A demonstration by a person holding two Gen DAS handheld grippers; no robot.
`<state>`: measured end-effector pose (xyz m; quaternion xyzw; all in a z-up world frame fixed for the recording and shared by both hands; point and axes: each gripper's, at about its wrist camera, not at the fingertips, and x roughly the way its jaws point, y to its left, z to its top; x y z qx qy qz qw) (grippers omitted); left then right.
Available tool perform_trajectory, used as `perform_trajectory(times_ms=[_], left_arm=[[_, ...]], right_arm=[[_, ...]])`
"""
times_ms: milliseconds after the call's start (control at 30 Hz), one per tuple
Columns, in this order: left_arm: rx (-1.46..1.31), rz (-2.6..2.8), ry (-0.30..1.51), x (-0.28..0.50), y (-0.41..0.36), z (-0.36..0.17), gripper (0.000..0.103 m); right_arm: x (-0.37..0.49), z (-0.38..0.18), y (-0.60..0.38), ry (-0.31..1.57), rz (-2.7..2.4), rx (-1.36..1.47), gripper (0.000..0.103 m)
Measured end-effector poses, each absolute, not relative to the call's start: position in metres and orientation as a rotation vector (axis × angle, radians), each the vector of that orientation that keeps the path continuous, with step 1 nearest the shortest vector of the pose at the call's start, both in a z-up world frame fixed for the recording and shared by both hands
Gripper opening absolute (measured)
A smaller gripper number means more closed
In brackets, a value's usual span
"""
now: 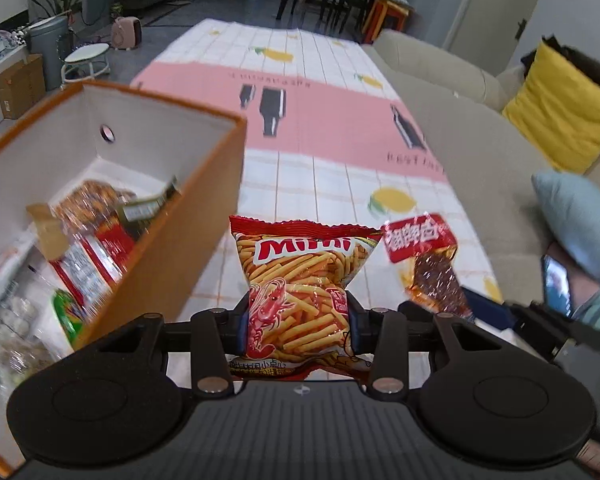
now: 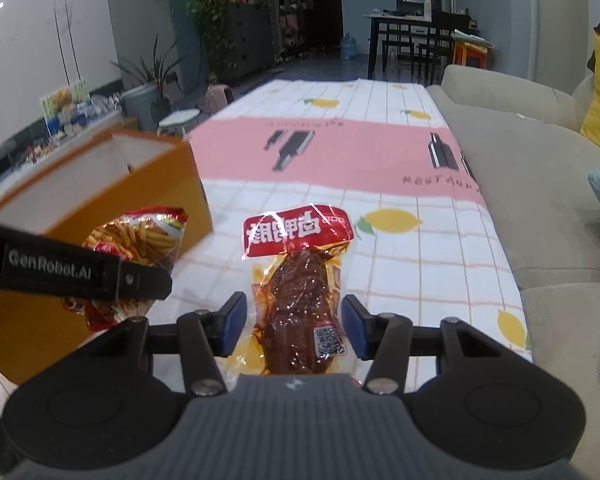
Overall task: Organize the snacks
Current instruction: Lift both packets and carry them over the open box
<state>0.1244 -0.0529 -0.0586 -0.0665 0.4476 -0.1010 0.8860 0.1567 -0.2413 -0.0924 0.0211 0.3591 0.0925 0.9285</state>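
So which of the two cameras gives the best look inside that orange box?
The left wrist view. It looks down past the rim of the orange box onto the snack packets lying inside. The right wrist view catches only the box's outer wall and a strip of white lining, with the left gripper partly in front.

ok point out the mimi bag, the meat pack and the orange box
mimi bag (image 1: 300, 276), left wrist view, printed front
meat pack (image 2: 300, 296), right wrist view, clear middle
orange box (image 1: 172, 264), left wrist view, outer side wall

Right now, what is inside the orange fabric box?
The orange fabric box holds several snack packets: red-and-white wrappers, a green one, clear bags. Anything beneath them is covered.
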Motion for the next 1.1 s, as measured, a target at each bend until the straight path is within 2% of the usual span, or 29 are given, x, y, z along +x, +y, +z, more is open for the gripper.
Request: perform_trajectory(times_ms=[567, 833, 1100], left_arm=[[-0.183, -0.163, 0.907, 0.156, 0.052, 0.032, 0.048], [-0.140, -0.065, 0.971, 0.179, 0.088, 0.027, 0.048], [-0.120, -0.012, 1.086, 0.205, 0.105, -0.005, 0.048]], right_arm=[[0.179, -0.013, -0.163, 0.594, 0.409, 0.023, 0.050], [0.224, 0.008, -0.102, 0.603, 0.514, -0.045, 0.050], [0.267, -0.013, -0.051, 0.690, 0.577, -0.210, 0.050]])
